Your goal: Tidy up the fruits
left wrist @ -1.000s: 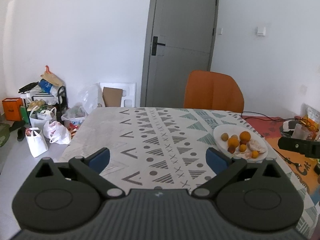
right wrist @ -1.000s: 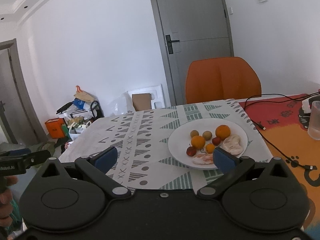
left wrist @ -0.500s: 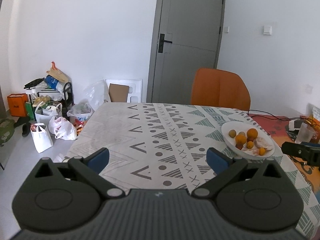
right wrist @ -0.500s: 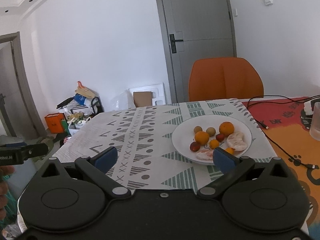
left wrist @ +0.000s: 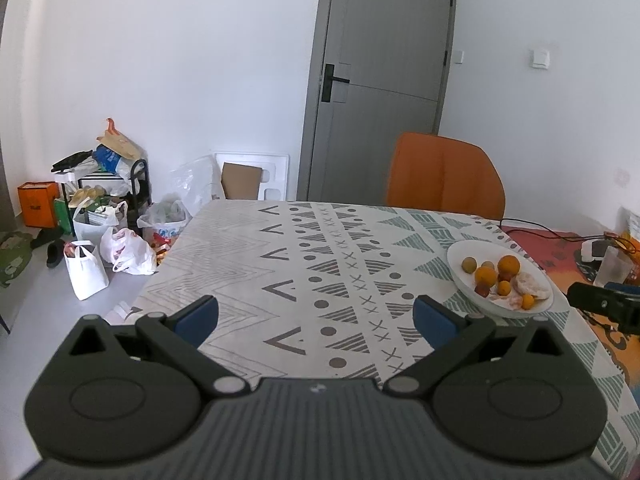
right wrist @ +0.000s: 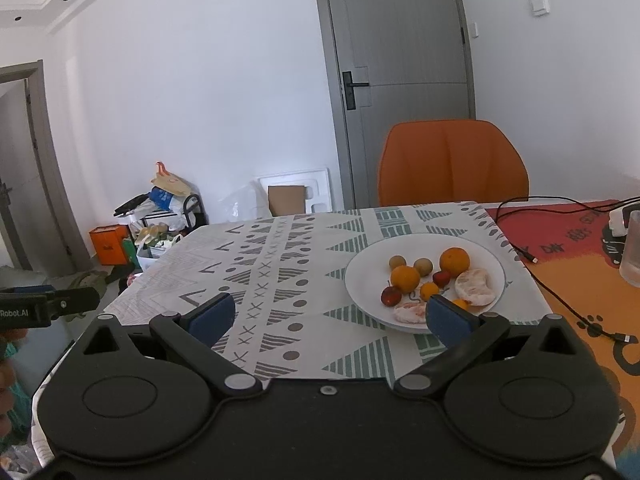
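A white plate [right wrist: 368, 280] on the patterned tablecloth holds several fruits: a large orange [right wrist: 454, 261], a smaller orange [right wrist: 405, 279], two brownish round fruits [right wrist: 397, 261], small red fruits [right wrist: 391, 296] and peeled citrus pieces [right wrist: 474, 287]. The plate also shows in the left wrist view [left wrist: 460, 268] at the table's right side. My right gripper [right wrist: 326, 318] is open and empty, just in front of the plate. My left gripper [left wrist: 316, 318] is open and empty above the table's near edge, left of the plate.
An orange chair [right wrist: 452, 162] stands behind the table before a grey door [left wrist: 380, 80]. Cables [right wrist: 560, 300] and a clear cup [right wrist: 632, 252] lie on the orange mat at right. Bags and boxes [left wrist: 104, 232] clutter the floor at left.
Both grippers have pulled back and risen a little, so the table and plate sit lower and farther in both views. Both grippers stay open.
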### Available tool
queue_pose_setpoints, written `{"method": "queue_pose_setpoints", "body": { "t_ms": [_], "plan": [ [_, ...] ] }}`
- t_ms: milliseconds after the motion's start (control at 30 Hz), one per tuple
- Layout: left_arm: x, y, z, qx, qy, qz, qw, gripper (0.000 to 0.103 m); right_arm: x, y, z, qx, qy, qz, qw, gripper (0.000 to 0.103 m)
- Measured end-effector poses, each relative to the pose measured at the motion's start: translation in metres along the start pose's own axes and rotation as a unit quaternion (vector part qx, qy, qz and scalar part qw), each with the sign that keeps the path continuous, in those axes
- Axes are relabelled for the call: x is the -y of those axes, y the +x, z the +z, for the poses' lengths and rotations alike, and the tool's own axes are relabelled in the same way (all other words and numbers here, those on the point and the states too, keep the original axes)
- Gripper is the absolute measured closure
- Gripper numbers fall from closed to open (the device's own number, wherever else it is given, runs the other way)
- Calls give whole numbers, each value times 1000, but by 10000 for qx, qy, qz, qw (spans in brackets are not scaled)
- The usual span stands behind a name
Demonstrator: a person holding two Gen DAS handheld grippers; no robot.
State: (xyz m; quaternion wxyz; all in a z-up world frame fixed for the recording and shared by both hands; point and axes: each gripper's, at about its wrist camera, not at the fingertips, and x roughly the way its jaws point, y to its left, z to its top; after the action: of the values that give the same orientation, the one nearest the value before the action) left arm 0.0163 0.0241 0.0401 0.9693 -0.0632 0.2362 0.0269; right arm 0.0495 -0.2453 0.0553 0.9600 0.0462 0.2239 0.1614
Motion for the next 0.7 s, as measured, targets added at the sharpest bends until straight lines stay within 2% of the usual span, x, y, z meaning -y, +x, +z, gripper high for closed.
{"method": "queue_pose_setpoints", "body": {
  "t_ms": [700],
  "plan": [
    [2, 1, 0, -58, -33, -57, 10000, 0, -1, 3, 1, -51, -14, 45, 10000, 0]
  ]
}}
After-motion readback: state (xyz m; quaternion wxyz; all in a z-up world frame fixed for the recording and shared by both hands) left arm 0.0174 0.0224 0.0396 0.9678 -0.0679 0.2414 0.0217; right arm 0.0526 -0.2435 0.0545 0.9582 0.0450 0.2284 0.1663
